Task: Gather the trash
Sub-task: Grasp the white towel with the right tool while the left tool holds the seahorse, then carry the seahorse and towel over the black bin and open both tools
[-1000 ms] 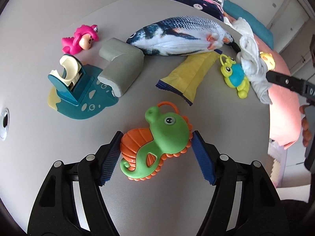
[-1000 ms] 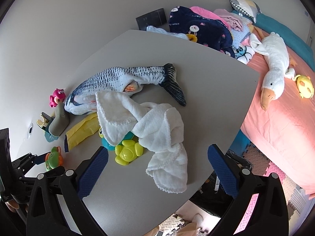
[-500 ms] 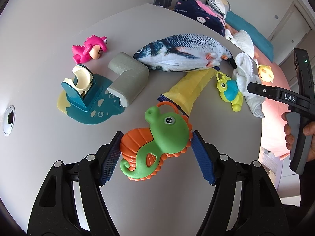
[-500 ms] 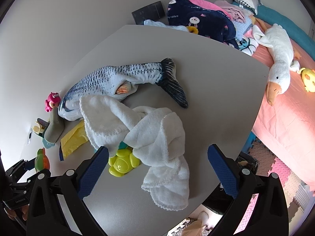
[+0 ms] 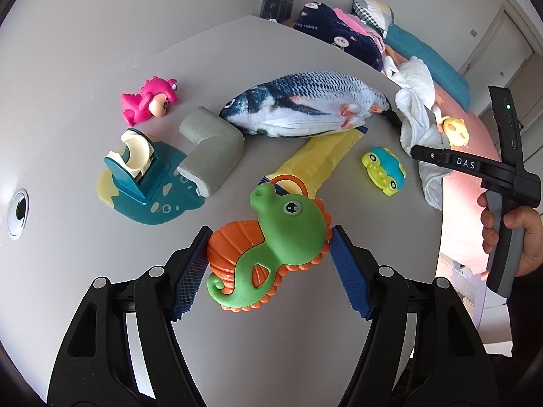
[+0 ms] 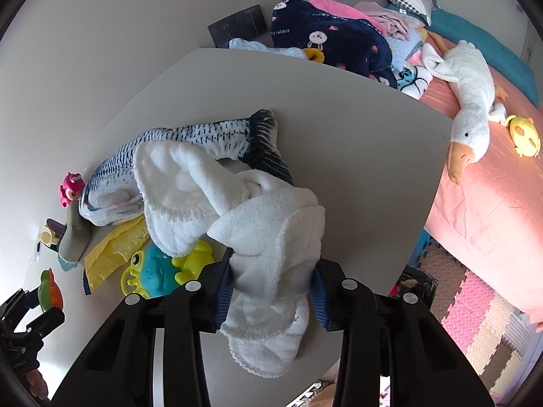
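**Two grippers, two catches on a cluttered surface**

The left gripper [image 5: 268, 268] clamps a green-and-orange seahorse toy [image 5: 271, 240] between its blue pads, toy raised just above the grey surface [image 5: 85, 68]. At right, the right gripper [image 6: 271, 291] is closing its jaws on a white towel [image 6: 237, 210], w/ cloth bunched between the pads and pressed from both sides; the towel's lower end hangs over the surface's near edge. A person's hand [image 5: 519, 234] grips that tool's handle, seen from the left wrist view.

Spread across the surface: a plush fish [image 5: 305, 101], partly under the towel's far end in the right wrist view; a yellow wrapper [image 5: 319, 159] just beside the fish's belly; a yellow-and-blue frog toy [image 6: 159, 271], touching the towel's edge; a grey foam corner piece [image 5: 213, 146] leaning on a teal tape dispenser [image 5: 149, 183]; and a pink monster figure [image 5: 149, 101] near the far-left side.

Beyond the surface lies a bed w/ pink sheet [image 6: 492, 186], carrying a white goose plush [image 6: 468, 78], a dark blue blanket [image 6: 332, 37] and a small yellow toy [image 6: 524, 134]. Pink-and-cream foam mats [image 6: 475, 308] cover the floor.
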`<state>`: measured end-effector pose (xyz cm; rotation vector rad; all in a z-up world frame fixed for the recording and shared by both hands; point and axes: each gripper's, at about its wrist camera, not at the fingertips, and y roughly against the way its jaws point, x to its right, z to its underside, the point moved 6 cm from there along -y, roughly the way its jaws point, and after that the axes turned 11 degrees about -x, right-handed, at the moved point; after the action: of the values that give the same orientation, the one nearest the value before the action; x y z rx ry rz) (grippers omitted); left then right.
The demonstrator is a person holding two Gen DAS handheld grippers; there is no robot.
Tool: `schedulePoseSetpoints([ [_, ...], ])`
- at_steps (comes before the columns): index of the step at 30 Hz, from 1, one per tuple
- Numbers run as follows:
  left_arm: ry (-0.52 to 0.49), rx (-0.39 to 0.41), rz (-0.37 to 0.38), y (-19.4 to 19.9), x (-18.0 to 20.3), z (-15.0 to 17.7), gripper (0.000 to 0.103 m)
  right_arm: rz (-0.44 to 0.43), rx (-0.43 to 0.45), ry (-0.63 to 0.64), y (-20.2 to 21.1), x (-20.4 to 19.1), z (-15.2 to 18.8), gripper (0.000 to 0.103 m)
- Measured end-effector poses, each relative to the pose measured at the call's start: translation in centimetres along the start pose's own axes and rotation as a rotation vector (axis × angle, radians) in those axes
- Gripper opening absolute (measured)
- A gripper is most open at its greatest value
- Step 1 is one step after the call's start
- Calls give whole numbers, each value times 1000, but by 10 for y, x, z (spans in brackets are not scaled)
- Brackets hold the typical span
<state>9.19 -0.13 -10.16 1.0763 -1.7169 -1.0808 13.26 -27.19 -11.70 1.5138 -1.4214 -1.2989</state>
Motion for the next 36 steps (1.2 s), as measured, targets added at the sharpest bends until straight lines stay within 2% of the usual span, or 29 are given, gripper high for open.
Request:
schedulePoseSetpoints([
  [6,-16,38,8,13,14,-3,68,-27,36,-12,28,5,5,41],
  [14,-77,59,31,18,54,-11,68,-44,83,-32,62,22,16,42],
  [36,-308,44,111,0,185,-31,68,4,174,-206,120,128,60,42],
])
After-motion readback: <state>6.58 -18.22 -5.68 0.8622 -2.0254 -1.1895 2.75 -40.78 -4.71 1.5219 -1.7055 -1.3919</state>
